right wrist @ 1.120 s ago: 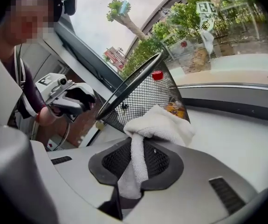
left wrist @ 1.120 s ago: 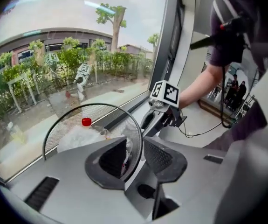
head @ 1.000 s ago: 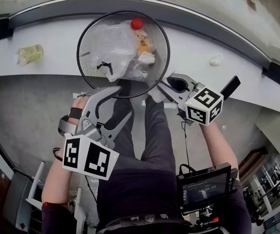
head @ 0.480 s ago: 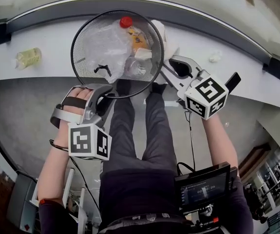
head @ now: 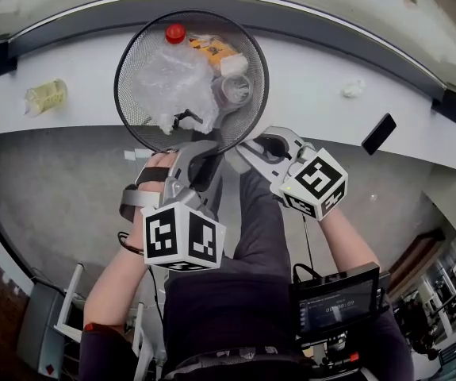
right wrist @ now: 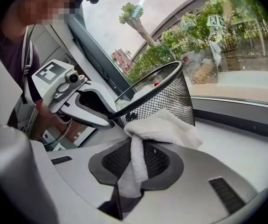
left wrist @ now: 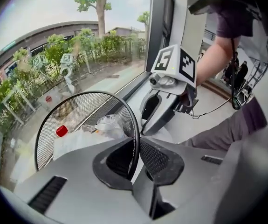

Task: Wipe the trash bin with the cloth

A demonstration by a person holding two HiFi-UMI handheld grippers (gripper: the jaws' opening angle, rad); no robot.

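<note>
We are looking down into the black wire-mesh trash bin (head: 132, 121), which stands on the white table (head: 315, 78) along the window. Our left gripper (left wrist: 137, 157) is at the near side of the bin. Its jaws are closing on the thin black rim, which runs between the two pads, one pad inside the mesh and one outside.

Our right gripper (right wrist: 136, 164) is just beside the left one, at the bin's near right side. Its jaws are clamped on the white cloth (right wrist: 164, 127). A strip of cloth is pinched between the pads, and the rest bunches ahead of the jaws against the outside of the mesh wall, low down where the wall meets the table.

The bin is not empty. It holds a crumpled clear plastic bag (head: 176, 82), a red cap (head: 174, 32) at the far side, an orange-yellow packet (head: 212, 50) and a clear plastic cup (head: 234, 90).

Well to the left of the bin, a squashed yellowish plastic piece (head: 47, 95) lies on the table. Well to the right lies a small white crumpled scrap (head: 353, 90). Below the grippers we see our own dark trousers (head: 259, 236) and a small monitor (head: 340, 304) at our waist.
</note>
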